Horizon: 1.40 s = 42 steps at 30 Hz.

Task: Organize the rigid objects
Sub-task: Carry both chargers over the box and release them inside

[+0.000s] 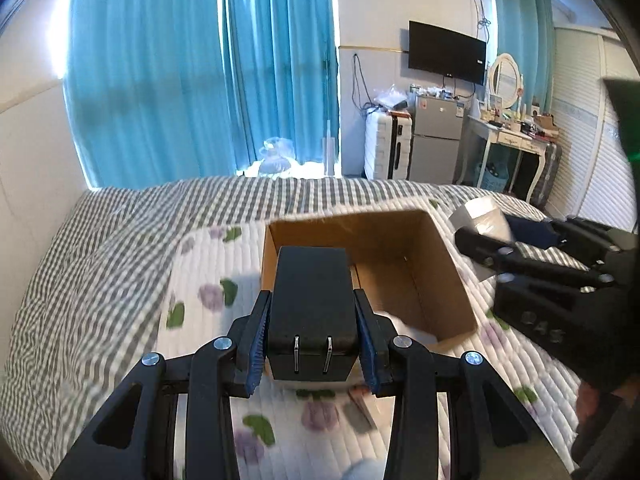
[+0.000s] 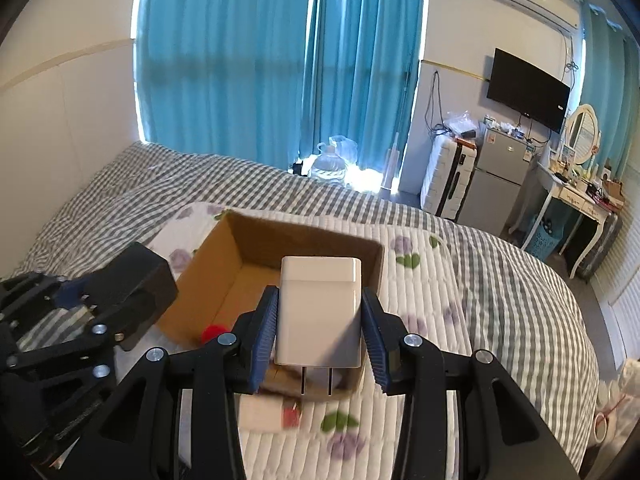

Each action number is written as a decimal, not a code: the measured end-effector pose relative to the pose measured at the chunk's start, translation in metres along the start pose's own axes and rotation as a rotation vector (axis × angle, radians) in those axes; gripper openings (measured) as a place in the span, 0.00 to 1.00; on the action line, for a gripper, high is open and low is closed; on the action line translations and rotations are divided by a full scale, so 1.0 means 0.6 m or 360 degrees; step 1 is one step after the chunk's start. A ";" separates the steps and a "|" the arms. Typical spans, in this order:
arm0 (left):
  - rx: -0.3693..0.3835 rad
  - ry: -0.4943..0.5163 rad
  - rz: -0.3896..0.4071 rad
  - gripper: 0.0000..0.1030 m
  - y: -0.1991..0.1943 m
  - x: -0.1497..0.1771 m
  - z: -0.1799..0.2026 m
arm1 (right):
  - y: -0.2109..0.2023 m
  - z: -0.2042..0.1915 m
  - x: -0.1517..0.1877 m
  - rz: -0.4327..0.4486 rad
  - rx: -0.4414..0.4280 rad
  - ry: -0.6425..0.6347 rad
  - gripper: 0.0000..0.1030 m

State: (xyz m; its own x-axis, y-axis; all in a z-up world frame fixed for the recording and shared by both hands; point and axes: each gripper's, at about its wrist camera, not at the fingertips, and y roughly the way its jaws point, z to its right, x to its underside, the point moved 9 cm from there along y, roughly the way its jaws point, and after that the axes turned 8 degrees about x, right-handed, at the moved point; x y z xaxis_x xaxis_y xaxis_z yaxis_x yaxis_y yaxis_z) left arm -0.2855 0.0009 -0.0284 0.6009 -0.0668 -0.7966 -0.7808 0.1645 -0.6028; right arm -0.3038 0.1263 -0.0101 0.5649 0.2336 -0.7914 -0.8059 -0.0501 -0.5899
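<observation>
No readable text, TV (image 1: 447, 52) logo and fridge (image 1: 437, 115) labels too small to read

Both wrist cams are looking forward along own fingers, close above the cardboard box (image 1: 372, 264), each seeing it & the other gripper.

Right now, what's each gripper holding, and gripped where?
Left gripper: black plug-in charger block, clamped on its side faces. Right gripper: white plug-in charger block, likewise.

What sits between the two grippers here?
The open cardboard box, on the bed: right gripper sees the left gripper beyond its left wall.
</observation>
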 end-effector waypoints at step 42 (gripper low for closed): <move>0.0052 0.0034 -0.0260 0.39 0.262 0.012 0.008 | 0.181 0.119 0.059 -0.0178 0.0102 0.0197 0.63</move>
State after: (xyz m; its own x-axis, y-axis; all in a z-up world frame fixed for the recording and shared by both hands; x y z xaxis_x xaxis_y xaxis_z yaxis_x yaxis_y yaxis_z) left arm -0.4030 0.0308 -0.1289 0.7153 -0.1158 -0.6892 -0.6669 0.1817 -0.7227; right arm -0.3839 0.1988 -0.0909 0.6661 0.1127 -0.7373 -0.7441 0.0323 -0.6673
